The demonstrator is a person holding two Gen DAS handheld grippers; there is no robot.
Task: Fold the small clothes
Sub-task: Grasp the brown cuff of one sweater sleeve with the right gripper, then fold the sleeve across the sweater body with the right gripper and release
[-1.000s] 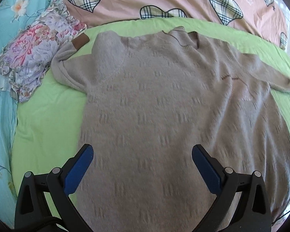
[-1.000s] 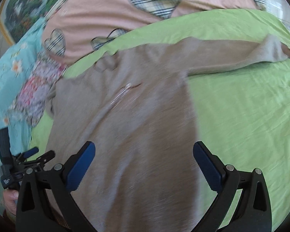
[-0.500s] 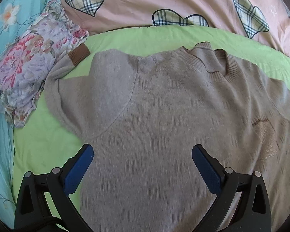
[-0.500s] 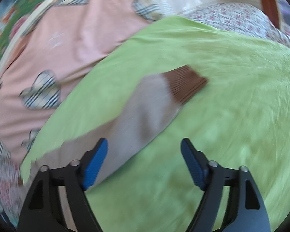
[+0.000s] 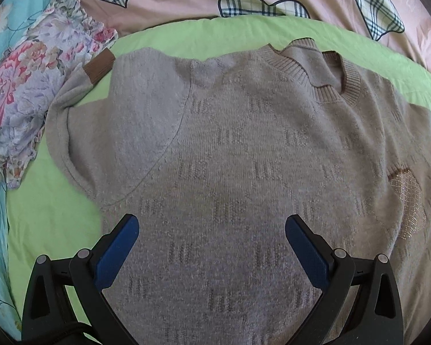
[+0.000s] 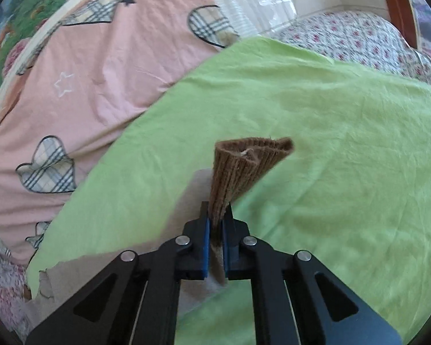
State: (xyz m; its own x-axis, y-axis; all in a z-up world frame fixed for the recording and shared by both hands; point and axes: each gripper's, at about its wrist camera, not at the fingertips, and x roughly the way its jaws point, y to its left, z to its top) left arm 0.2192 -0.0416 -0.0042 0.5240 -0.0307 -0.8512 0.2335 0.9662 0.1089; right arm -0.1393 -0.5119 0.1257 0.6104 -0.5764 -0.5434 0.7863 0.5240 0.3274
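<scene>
Closed now where it was wide a second ago, the right gripper (image 6: 215, 224) pinches the brown ribbed cuff (image 6: 244, 166) of the beige knitted sweater (image 5: 244, 172) spread on the green sheet (image 6: 330, 143), ready for folding the sleeve inward; the left gripper (image 5: 211, 238) hovers apart, empty, above its body.

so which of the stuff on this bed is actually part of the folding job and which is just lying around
In the job:
- beige sweater
- its brown cuff, pinched in the right gripper
- left gripper, open over the sweater

Lying about:
- floral cloth
- pink heart-print quilt
- green sheet
</scene>
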